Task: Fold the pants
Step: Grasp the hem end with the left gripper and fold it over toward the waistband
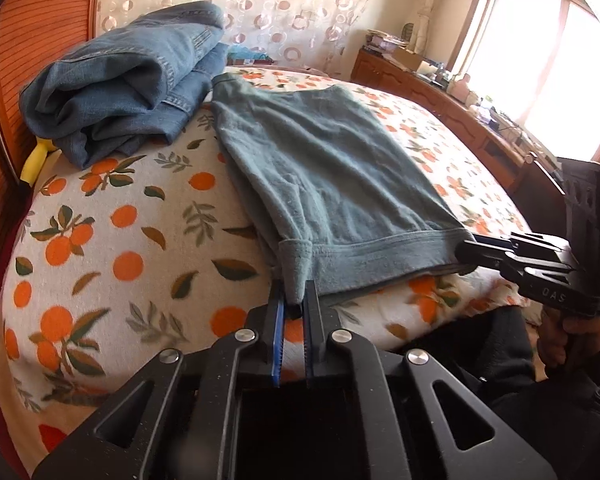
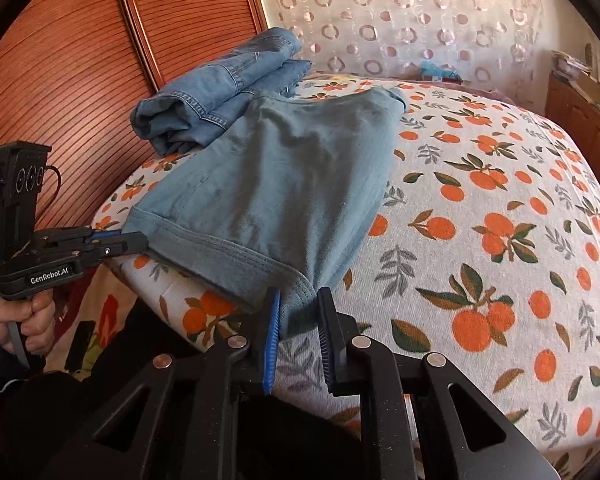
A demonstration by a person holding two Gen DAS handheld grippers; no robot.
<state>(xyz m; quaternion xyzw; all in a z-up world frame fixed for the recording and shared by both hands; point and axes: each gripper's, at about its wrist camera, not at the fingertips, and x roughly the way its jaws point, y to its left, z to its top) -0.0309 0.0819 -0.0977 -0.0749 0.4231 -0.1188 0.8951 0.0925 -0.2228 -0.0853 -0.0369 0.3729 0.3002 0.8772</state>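
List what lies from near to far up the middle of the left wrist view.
left gripper pinching the hem corner → teal pants spread on the orange-print bedspread → patterned curtain behind the bed.

Daylight scene, bright overall. Window [image 1: 548, 52] upper right in left wrist view blown out, white glare bleeding over frame and curtain [image 1: 432, 12]. Soft shadows only; dark under folded jeans [image 1: 128, 84] and gripper bodies at bottom. Strong fisheye bend both views, black vignette in corners, headboard [image 2: 80, 72] lines curved. Centre sharp, fabric weave readable; edges slightly soft. No motion blur seen.
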